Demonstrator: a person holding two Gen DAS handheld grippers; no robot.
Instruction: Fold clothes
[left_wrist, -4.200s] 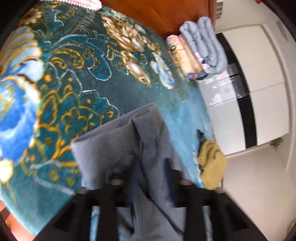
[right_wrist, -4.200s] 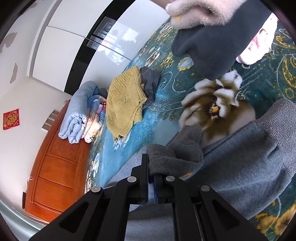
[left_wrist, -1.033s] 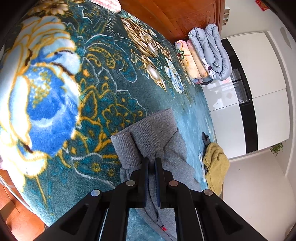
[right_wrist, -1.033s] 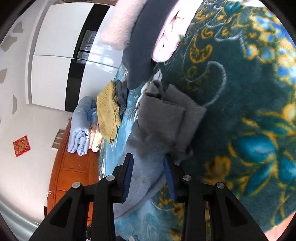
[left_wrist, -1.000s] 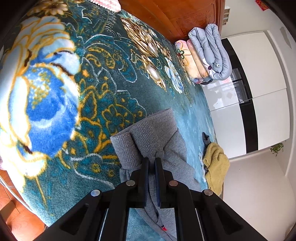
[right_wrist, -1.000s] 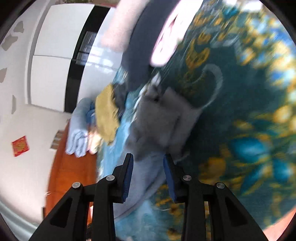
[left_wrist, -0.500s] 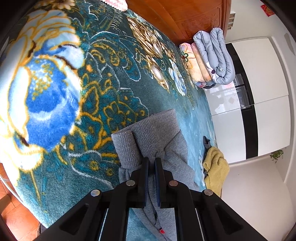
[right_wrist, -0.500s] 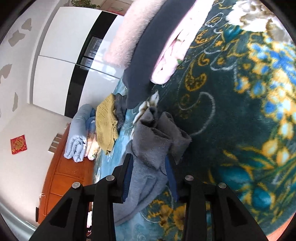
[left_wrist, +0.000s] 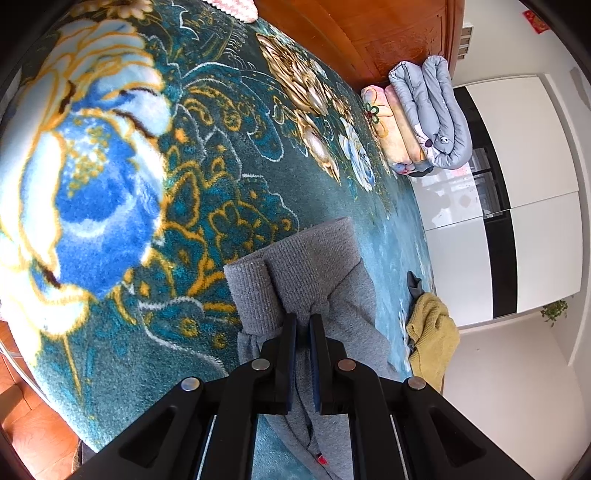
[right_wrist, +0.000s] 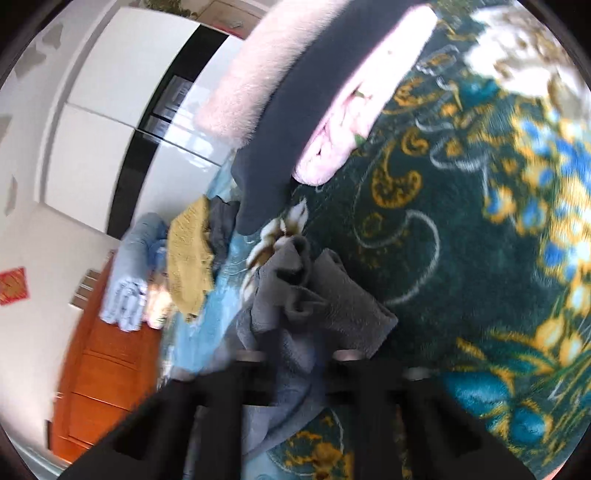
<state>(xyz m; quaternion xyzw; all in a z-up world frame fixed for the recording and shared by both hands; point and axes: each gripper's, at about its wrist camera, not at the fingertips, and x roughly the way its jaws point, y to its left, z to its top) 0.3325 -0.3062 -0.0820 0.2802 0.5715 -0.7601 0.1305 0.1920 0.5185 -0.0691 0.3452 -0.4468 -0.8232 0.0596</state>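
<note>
A grey knit garment (left_wrist: 306, 273) lies on the teal flowered blanket (left_wrist: 207, 147), its ribbed hem folded over. My left gripper (left_wrist: 303, 325) is shut on a pinch of that hem. In the right wrist view the same grey garment (right_wrist: 317, 299) lies crumpled in front of my right gripper (right_wrist: 295, 354), whose fingers are blurred and spread apart around the fabric without pinching it.
A yellow sweater (left_wrist: 430, 332) and a dark garment lie at the blanket's far edge. Rolled light-blue and floral quilts (left_wrist: 428, 110) sit by the wooden headboard (left_wrist: 362, 33). A stack of pink, dark-blue and pink folded clothes (right_wrist: 325, 92) sits beyond the right gripper.
The right gripper has opened and let go of the grey garment, and is moving, so its view is blurred. The left gripper keeps its hold and has barely shifted.
</note>
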